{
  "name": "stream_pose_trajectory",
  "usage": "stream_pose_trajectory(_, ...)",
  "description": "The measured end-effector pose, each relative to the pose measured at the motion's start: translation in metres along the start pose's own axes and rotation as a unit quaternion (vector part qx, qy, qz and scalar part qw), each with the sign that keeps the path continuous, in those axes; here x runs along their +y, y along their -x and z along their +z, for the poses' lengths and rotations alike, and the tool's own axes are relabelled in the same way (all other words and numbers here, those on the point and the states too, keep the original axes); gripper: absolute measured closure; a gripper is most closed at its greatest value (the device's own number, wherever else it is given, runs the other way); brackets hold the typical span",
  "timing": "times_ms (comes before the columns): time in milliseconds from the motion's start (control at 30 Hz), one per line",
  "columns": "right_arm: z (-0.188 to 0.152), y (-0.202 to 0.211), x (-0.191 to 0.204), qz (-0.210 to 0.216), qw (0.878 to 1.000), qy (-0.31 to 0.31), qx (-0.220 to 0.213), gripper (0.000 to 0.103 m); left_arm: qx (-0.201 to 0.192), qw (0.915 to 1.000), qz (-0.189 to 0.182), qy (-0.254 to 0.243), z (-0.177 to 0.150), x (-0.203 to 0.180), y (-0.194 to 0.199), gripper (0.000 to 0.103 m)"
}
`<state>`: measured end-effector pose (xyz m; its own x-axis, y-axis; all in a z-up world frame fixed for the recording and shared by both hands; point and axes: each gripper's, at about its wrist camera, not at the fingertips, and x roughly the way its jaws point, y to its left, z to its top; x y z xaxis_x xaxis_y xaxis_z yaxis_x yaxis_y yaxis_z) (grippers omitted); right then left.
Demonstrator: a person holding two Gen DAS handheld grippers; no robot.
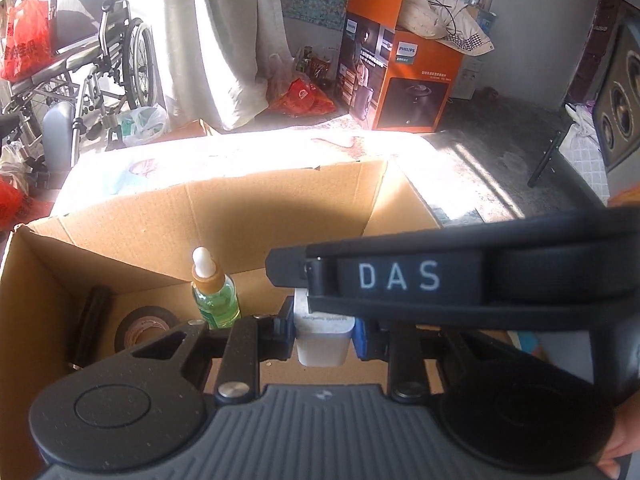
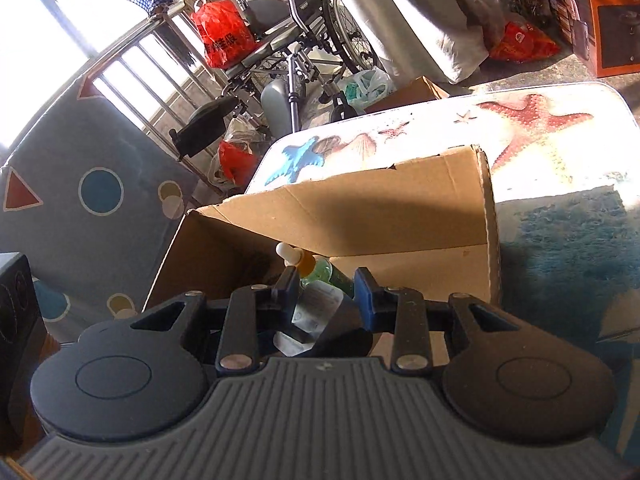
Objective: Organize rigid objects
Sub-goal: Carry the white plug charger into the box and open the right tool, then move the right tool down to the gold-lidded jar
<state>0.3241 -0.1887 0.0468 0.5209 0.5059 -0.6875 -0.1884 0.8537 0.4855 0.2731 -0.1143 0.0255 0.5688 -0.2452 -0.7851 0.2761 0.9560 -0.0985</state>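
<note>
Starfish-print table carries the cardboard box.

You have one cardboard box, one green dropper bottle, one tape roll, one white container.
</note>
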Motion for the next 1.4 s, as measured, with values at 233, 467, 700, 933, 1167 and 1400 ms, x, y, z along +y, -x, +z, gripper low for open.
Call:
stream_pose_trajectory(233, 0.024, -0.031, -0.004, -0.019, 0.999, 0.03, 0.023, 0.072, 0.019, 0.9992, -0.008, 0.034, 0.016, 0.016, -0.024, 0.075)
stream_pose_trajectory(467, 0.034, -0.042, -0.006, -0.035, 0.997, 0.067, 0.023, 0.074, 0.017, 0.9981, -0.008, 0.059, 0.023, 0.021, -0.037, 0.075)
stream_pose_trajectory(700, 0.038, -0.041, -0.009, -0.03, 0.996, 0.08, 0.017, 0.074, 0.022, 0.9958, -0.023, 0.086, 0.025, 0.026, -0.052, 0.07)
stream_pose_trajectory(933, 0.035, -0.037, -0.01, -0.022, 0.996, 0.082, 0.007, 0.074, 0.032, 0.995, -0.025, 0.091, 0.023, 0.025, -0.059, 0.063)
stream_pose_trajectory(1167, 0.031, -0.003, -0.009, 0.031, 0.998, 0.054, -0.033, 0.072, -0.007, 0.9966, -0.014, 0.081, 0.021, 0.023, -0.023, 0.036)
stream_pose_trajectory(1400, 0.001, 0.08, 0.015, 0.051, 0.992, 0.059, -0.095, 0.062, -0.067, 0.9965, -0.025, 0.042, -0.004, 0.019, 0.058, 0.02)
